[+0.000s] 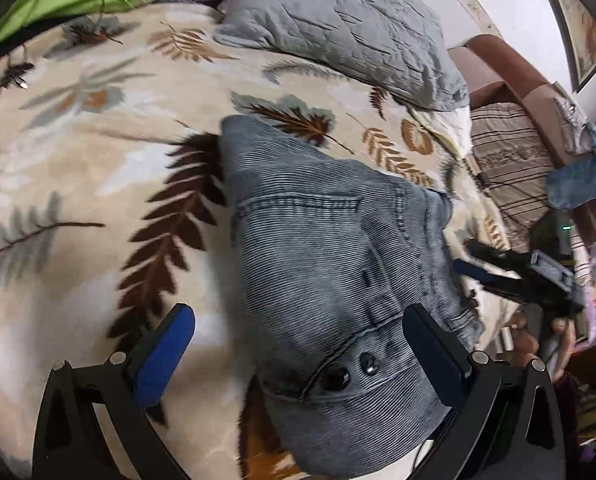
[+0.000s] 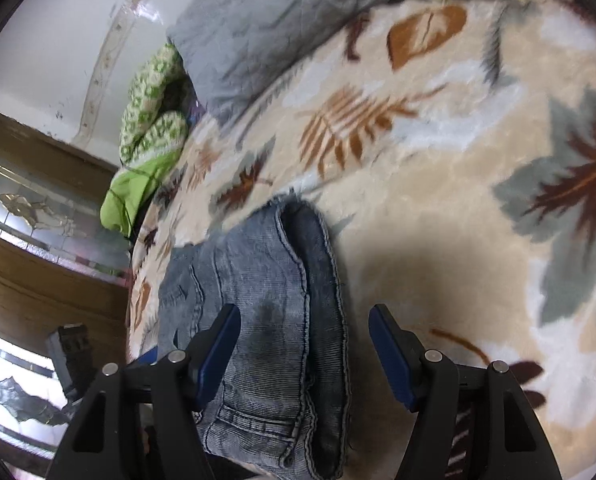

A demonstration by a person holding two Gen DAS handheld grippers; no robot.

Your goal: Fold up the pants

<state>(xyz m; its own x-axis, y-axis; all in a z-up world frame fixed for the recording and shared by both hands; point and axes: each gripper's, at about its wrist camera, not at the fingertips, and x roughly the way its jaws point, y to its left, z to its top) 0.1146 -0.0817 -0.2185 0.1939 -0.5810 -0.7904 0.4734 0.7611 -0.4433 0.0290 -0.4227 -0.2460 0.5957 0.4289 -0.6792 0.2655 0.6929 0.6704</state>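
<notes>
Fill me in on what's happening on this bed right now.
A person with a handheld gripper in each hand is folding a pair of blue-grey corduroy pants on a leaf-patterned blanket. The pants lie bunched and partly folded, waistband buttons facing the left gripper. Both the left gripper and the right gripper are open, jaws straddling the fabric, with nothing clamped. A grey pillow sits at the head of the bed.

A bed covered by a cream leaf-print blanket point(image 1: 97, 184) carries everything. On it lie folded grey-blue pants point(image 1: 330, 248), a grey quilted pillow point(image 1: 338, 28) and a green patterned bundle point(image 2: 149, 120) beside the pillow.
</notes>
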